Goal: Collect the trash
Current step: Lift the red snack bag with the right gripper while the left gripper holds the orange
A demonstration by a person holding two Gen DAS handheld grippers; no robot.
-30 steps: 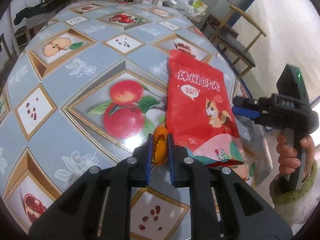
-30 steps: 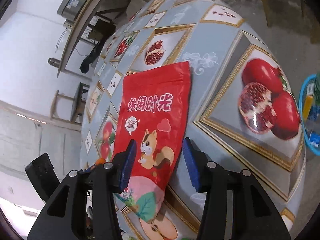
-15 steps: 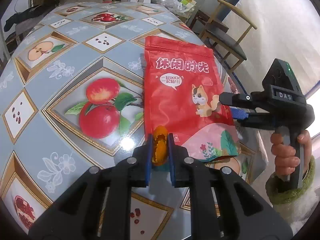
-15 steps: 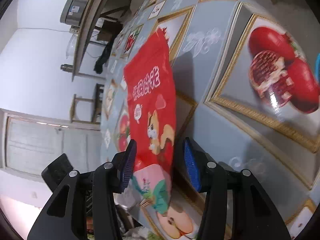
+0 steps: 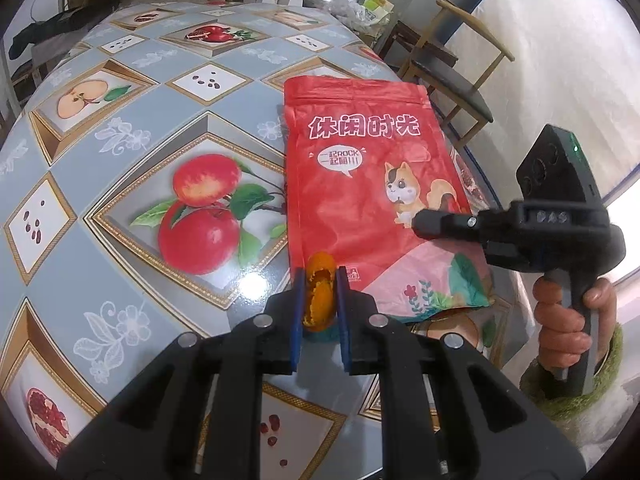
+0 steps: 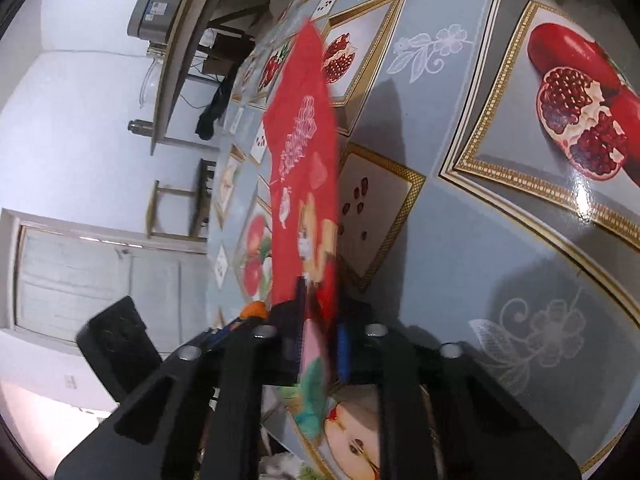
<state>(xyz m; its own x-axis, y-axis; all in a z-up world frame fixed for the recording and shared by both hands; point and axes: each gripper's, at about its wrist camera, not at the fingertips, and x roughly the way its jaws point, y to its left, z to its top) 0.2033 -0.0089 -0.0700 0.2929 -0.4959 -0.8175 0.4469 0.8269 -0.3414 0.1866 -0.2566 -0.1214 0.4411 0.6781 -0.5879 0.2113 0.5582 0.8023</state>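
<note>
A red snack bag (image 5: pixel 360 184) with a squirrel picture lies on the fruit-print tablecloth (image 5: pixel 120 208). My left gripper (image 5: pixel 318 280) hovers just in front of the bag's near-left corner, shut on a piece of orange peel (image 5: pixel 318 296). My right gripper (image 5: pixel 420 222) reaches in from the right over the bag's lower right edge. In the right wrist view its jaws are closing, and the right gripper (image 6: pixel 320 312) has the red snack bag (image 6: pixel 304 152) pinched between its blue pads. The bag stands edge-on and blurred there. The orange peel (image 6: pixel 254 309) shows to the left.
A person's hand (image 5: pixel 568 320) with a green cuff holds the right gripper off the table's right edge. A wooden chair (image 5: pixel 452 80) stands beyond that edge. Plastic bags (image 5: pixel 360 4) crowd the far side. A door and wall fill the left of the right wrist view.
The right gripper has slid onto the bag's lower right edge and its fingers have come together on it. The bag now looks tilted edge-on. The left gripper keeps the peel, barely moved.
</note>
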